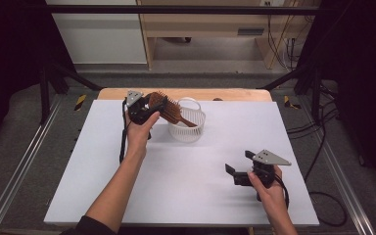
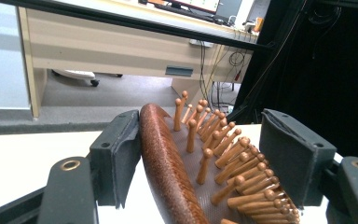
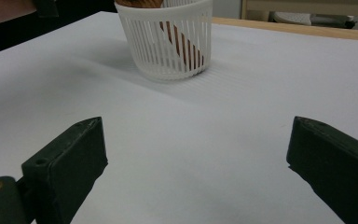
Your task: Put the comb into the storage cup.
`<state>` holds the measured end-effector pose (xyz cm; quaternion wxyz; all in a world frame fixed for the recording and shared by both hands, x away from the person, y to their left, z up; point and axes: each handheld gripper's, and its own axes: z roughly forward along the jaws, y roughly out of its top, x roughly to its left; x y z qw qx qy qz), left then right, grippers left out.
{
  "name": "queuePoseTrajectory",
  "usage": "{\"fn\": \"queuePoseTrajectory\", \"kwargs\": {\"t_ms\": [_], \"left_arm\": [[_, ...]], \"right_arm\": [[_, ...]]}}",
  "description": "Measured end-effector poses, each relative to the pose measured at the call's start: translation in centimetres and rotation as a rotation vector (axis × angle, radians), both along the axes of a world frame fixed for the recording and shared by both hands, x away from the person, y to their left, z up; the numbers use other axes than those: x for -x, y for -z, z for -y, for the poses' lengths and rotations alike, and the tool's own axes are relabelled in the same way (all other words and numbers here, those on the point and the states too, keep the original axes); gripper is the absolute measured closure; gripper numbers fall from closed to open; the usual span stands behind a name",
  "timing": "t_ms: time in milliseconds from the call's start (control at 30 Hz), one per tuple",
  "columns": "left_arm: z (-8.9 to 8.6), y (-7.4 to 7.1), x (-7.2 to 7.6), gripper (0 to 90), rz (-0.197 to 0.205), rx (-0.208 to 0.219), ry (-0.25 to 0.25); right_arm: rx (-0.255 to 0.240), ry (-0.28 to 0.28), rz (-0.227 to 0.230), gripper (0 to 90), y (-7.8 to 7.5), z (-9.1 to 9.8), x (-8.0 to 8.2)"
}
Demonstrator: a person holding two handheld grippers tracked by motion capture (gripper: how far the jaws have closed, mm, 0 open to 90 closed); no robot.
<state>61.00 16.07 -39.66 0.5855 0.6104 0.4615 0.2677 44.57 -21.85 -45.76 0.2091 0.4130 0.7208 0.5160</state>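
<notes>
One brown wooden-pegged hairbrush (image 2: 191,158)

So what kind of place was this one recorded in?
Most likely a lab or office workroom set up for recording: a white-topped table framed by metal rails, a wooden desk behind it, and loose cables by the wall.

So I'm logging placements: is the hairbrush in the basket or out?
Partly in: the hairbrush handle sits inside the white basket, its head leaning out over the rim between the left gripper jaws.
</notes>
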Motion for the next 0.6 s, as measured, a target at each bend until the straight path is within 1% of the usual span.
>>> {"fn": "queuePoseTrajectory", "kwargs": {"t_ms": [433,600], "left_arm": [[-0.11,-0.18,0.09,28.2,0.020,0.001,-0.009],[-0.08,-0.19,0.11,23.7,0.018,0.000,-0.009]], "right_arm": [[-0.001,-0.002,-0.001,5.1,0.00,0.00,0.01],[0.000,-0.003,0.000,5.0,0.00,0.00,0.02]]}}
